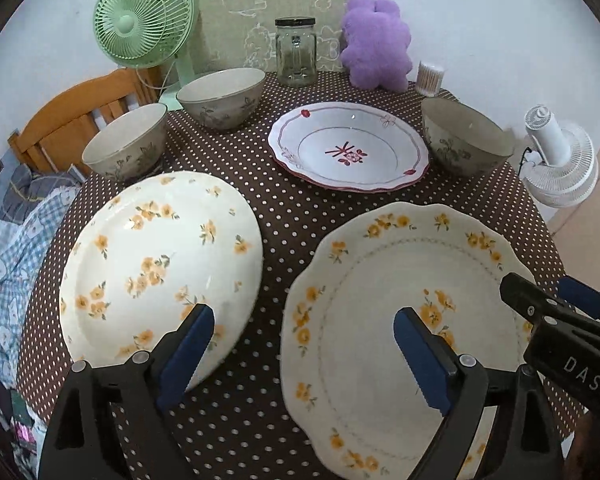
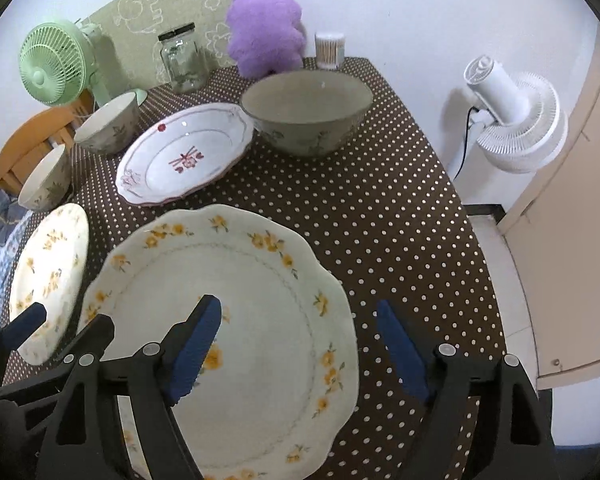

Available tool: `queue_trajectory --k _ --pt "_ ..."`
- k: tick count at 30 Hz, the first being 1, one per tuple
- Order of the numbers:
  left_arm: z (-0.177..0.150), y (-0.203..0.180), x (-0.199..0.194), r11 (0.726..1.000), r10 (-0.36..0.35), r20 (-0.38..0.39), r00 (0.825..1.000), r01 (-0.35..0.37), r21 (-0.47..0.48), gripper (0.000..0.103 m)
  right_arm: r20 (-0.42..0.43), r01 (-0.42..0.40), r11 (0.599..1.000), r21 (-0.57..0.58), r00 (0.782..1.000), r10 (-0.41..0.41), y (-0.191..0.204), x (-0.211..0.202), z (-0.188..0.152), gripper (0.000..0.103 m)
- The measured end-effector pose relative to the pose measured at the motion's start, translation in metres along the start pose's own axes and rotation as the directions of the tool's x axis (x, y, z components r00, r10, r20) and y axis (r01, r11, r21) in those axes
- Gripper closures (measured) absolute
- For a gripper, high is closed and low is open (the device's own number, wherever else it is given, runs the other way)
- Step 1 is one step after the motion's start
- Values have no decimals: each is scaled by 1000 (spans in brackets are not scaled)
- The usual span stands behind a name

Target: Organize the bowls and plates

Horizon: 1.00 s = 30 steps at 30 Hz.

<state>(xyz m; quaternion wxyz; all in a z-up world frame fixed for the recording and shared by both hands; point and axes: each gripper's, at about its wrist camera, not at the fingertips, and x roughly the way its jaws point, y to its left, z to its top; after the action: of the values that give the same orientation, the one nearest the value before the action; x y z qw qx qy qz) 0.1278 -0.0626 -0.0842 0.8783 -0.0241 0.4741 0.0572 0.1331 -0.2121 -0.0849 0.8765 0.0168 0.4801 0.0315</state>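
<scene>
Risk check: both grippers empty over unstacked crockery.

Table (image 1: 300, 216), brown polka-dot cloth, is the landmark; wooden chair and bedding off its left side, white fan (image 2: 512, 120) off its right, green fan (image 1: 144, 16), jar (image 1: 295, 51) and purple plush (image 1: 376, 44) along its back edge by the wall.
Scalloped plate (image 2: 236, 320) sits at the near edge, round floral plate (image 1: 160, 264) beside it overhanging the table's left edge: a nudge could tip it off.
Red-trimmed plate (image 1: 348, 146) is mid-table, three bowls further back; leftmost bowl (image 1: 126, 140) sits near the corner.
Left gripper (image 1: 304, 356) and right gripper (image 2: 300, 344) have jaws spread wide, nothing held; close together, so they could clash.
</scene>
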Motion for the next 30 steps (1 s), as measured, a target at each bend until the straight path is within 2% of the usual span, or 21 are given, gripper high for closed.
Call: queue_trajectory --k 9,15,24,30 --pt "13 38 -4 995 -77 18 997 75 72 11 16 57 997 59 998 -58 39 -16 -2 20" --pt "19 74 -2 993 -94 19 995 93 75 11 42 78 995 60 996 -81 81 -25 0 20" --pt "21 123 5 992 -95 15 995 94 87 12 43 63 998 30 997 -64 146 -18 -1 20" --pt "24 151 19 995 -71 -12 997 72 63 13 17 56 998 17 998 -56 181 -4 0 20"
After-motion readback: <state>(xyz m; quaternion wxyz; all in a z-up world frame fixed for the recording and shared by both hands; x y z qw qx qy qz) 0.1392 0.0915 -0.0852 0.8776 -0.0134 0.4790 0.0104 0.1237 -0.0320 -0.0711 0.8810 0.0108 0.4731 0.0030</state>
